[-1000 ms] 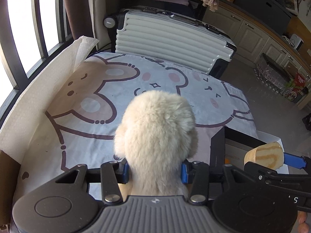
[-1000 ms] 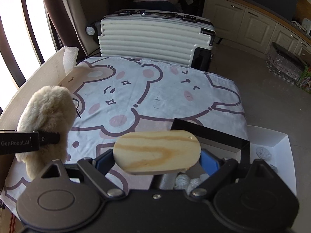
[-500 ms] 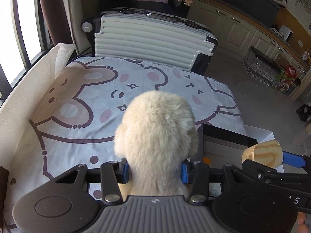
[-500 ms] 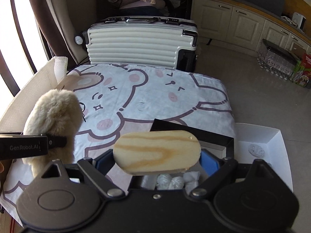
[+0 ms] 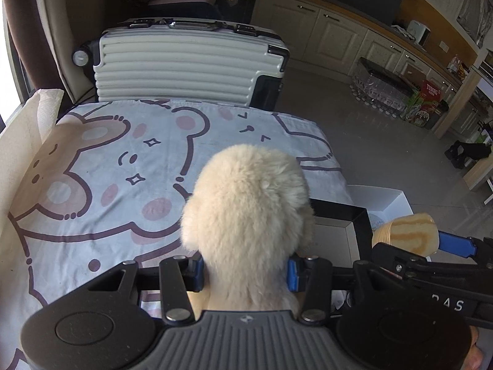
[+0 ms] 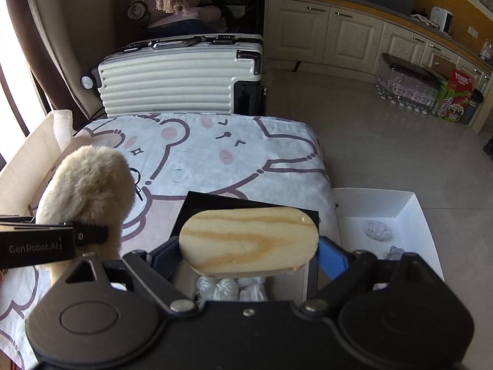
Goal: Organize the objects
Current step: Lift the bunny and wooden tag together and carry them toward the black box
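Item one: your left gripper (image 5: 245, 273), jaws closed part-way on a cream fluffy plush toy (image 5: 246, 215), blue pads pressed into its fur on both sides; the toy stands up out of the jaws and is held clear of the tabletop (image 5: 92, 185), which wears a pale blue cartoon-bear cloth. Item two: your right gripper (image 6: 248, 254), jaws spread wide and clamped on the two ends of an oval wooden block (image 6: 248, 240), its flat grained face tilted up toward the camera. Item three: a black open box (image 6: 197, 206), directly beneath and just ahead of your right jaws, with small white crumpled pieces (image 6: 229, 286) showing below the block. Item four: a white tray (image 6: 413, 215), right of your right jaws. Item five: a white ribbed suitcase (image 5: 185, 67), well ahead of both jaws, beyond the far edge of the tabletop.
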Demonstrator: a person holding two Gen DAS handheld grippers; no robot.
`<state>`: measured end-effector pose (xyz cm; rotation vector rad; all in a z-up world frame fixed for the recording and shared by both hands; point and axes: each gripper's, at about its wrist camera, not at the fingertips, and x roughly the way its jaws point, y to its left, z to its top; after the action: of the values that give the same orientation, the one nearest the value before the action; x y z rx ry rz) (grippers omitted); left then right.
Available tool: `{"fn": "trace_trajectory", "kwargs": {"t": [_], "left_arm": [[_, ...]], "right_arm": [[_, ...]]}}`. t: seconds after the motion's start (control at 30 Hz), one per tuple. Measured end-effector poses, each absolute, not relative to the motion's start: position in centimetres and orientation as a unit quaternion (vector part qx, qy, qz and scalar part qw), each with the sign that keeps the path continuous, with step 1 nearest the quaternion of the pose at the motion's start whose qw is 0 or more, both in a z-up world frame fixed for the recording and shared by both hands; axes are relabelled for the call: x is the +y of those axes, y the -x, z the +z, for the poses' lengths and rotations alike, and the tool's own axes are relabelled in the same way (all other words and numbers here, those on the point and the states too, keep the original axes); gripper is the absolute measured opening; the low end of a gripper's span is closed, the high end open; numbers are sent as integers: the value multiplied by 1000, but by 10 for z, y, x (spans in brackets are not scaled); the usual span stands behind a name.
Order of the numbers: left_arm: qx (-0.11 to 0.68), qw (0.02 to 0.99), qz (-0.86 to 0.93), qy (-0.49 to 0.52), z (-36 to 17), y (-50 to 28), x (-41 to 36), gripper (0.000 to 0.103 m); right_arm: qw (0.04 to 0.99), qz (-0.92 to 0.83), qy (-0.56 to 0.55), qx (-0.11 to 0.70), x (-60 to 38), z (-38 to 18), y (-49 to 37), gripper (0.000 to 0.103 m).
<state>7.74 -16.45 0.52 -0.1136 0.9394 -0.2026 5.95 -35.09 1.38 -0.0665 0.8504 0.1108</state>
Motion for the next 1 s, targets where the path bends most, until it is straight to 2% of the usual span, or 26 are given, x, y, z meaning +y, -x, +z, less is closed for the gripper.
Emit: {"fn": "trace_trajectory", "kwargs": {"t": [0.53,0.77,1.0], "left_arm": [[470,872,-135,12,-10,-84,-217,48],[541,826,-146,55,-39,-99,-221,48],[571,805,-150,62,-64,-116,-233,49]], "right_arm": [[908,24,12,418,-399,1,-64,93],[905,21,10,424,-407,-5,-65,93],[898,27,18,440,-408,-17,-73,93]]}}
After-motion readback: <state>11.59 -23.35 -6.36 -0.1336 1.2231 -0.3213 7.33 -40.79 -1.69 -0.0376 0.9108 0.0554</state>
